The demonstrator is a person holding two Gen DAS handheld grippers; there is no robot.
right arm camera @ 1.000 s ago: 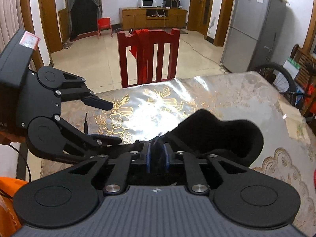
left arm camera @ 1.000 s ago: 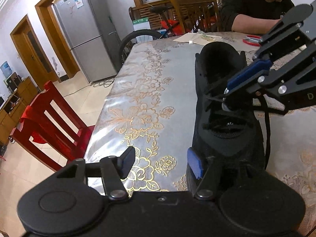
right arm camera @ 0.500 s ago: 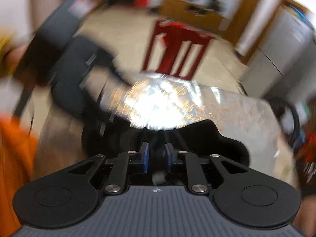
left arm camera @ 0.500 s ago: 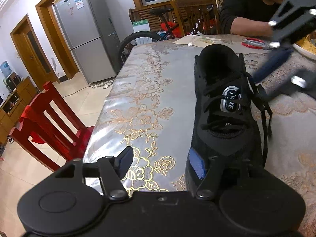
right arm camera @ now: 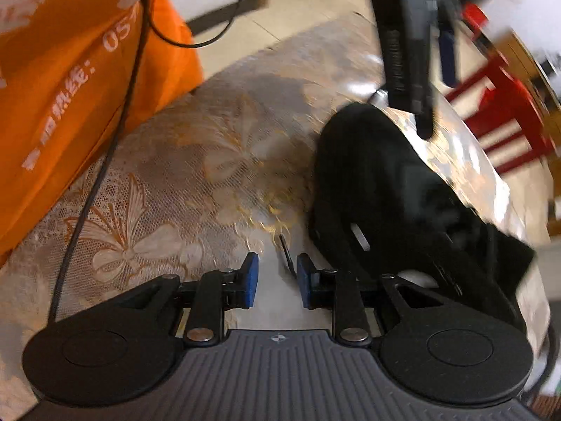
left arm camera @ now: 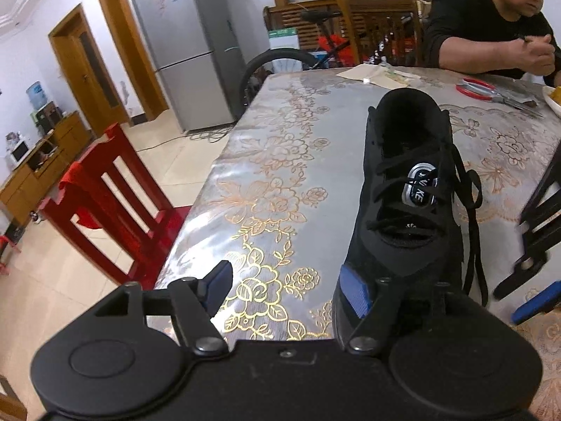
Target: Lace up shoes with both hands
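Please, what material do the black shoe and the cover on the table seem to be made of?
The black lace-up shoe looks like matte woven fabric, possibly with synthetic panels: it reflects no light, and only its small tongue badge shines. The flowered table cover looks like lace-patterned cloth with gold flowers under a clear glossy plastic sheet: broad light reflections lie over the pattern. Whether they are two layers or one printed sheet I cannot tell.

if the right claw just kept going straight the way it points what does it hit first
Most likely the loose lace tip lying on the tablecloth, just ahead of the gap in the right claw, or the cloth right beside it. The black shoe sits off to the side. Blur makes depth uncertain.
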